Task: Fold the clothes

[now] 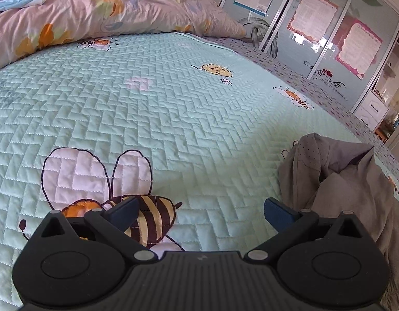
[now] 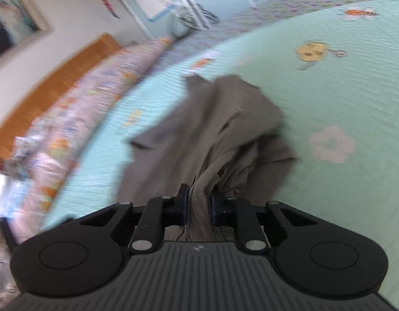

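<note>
A grey-brown garment (image 2: 220,127) lies crumpled on the mint quilted bedspread (image 2: 341,108). In the right wrist view my right gripper (image 2: 198,197) is shut on a bunched fold of this garment, and the cloth stretches away from the pads in pulled pleats. In the left wrist view the same garment (image 1: 336,178) is heaped at the right, just beyond the right finger. My left gripper (image 1: 200,211) stands open over the bedspread (image 1: 189,108), above a stitched bee, with nothing between its fingers.
A floral duvet (image 1: 101,13) is piled along the head of the bed, with a wooden headboard (image 2: 51,85) behind it. Mirrored wardrobe doors (image 1: 328,39) with posters stand past the far edge. The bedspread stretches wide to the left of the garment.
</note>
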`<state>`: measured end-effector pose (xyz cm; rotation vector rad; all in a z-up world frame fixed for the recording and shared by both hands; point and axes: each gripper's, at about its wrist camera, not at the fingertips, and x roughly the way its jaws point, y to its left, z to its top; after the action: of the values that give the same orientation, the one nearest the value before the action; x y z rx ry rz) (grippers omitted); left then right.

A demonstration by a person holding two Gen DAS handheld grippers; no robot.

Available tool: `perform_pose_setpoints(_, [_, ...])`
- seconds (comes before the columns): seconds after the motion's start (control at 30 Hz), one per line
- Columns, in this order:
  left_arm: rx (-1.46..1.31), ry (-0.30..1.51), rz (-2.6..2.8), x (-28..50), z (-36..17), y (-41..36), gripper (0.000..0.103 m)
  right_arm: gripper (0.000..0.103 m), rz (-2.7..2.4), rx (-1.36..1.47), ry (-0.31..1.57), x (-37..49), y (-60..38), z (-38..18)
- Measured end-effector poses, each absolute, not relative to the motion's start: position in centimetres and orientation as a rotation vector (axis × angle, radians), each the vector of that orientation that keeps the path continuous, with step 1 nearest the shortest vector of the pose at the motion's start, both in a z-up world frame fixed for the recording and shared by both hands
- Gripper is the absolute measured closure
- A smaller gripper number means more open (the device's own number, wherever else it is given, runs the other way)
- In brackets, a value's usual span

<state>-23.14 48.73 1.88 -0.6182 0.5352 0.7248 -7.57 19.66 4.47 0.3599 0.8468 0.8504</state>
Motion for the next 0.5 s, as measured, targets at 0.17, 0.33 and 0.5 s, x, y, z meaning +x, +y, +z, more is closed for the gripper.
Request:
perform_pose_setpoints(0.17, [-0.624,0.532,0.732,-23.1,1.8,48.9,0.001,0.088,1.027,0.608,0.784,-9.4,20.1,11.5])
perform_pose_setpoints(0.33, [-0.630,0.523,0.728,-23.2,1.7,49.0,0.001,0.088,1.076,0.753,0.638,-8.4,20.4,19.4])
perform_pose_setpoints(0.5, [-0.613,0.528,0.727,-22.9,1.6,48.9,0.001,0.088,1.005,0.803,0.487,-7.0,18.3,26.0])
